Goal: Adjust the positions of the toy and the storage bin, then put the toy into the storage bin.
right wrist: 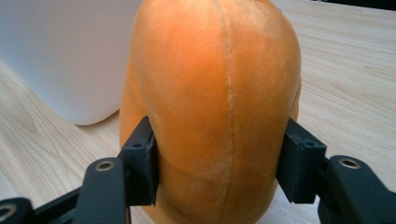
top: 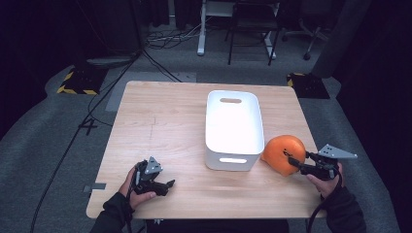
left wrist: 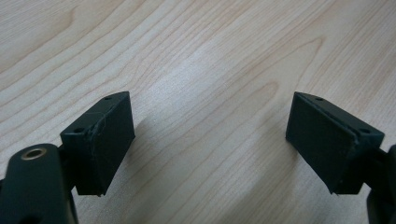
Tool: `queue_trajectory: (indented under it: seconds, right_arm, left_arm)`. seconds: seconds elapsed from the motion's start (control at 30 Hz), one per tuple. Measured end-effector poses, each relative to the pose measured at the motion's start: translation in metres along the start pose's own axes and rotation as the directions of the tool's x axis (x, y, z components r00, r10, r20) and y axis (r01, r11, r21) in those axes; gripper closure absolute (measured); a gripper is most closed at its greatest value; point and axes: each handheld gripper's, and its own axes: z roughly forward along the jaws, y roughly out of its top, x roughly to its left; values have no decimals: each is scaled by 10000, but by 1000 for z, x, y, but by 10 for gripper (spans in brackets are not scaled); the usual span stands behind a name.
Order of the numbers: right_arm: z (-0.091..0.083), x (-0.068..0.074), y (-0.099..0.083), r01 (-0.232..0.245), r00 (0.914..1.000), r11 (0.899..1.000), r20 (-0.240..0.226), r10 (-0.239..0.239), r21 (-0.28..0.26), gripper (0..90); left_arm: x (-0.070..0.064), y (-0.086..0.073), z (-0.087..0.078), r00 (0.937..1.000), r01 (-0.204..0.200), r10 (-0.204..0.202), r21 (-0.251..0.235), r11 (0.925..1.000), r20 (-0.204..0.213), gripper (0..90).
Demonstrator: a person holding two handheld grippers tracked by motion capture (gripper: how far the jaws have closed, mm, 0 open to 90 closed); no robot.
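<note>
One orange plush toy sat near the worktop's right edge, touching the white bin's near right corner. Both jaws of the right gripper pressed its sides (seam facing the camera). Near the front left corner, the left gripper rested, jaws wide apart.

wooden table, white bin, orange plush
</note>
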Motion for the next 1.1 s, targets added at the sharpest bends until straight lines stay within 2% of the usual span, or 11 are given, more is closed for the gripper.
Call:
queue_trajectory:
  seconds: [0.17,0.53,0.97,1.1]
  right_arm:
    - [-1,1,-1,36,10000,10000,56,-36,-88,433]
    - [-3,7,1,506,9987,9985,119,-503,-201,532]
    - [-6,14,3,919,9956,9954,212,-913,-256,560]
    - [-11,16,4,985,9948,9945,294,-975,-349,565]
  left_arm:
    - [0,0,0,10000,23,-23,-27,10000,-23,155]
    - [1,1,1,10000,-45,45,26,10000,2,143]
    - [1,1,1,10000,-45,45,20,10000,-11,143]
    - [1,1,1,10000,-43,43,22,10000,19,143]
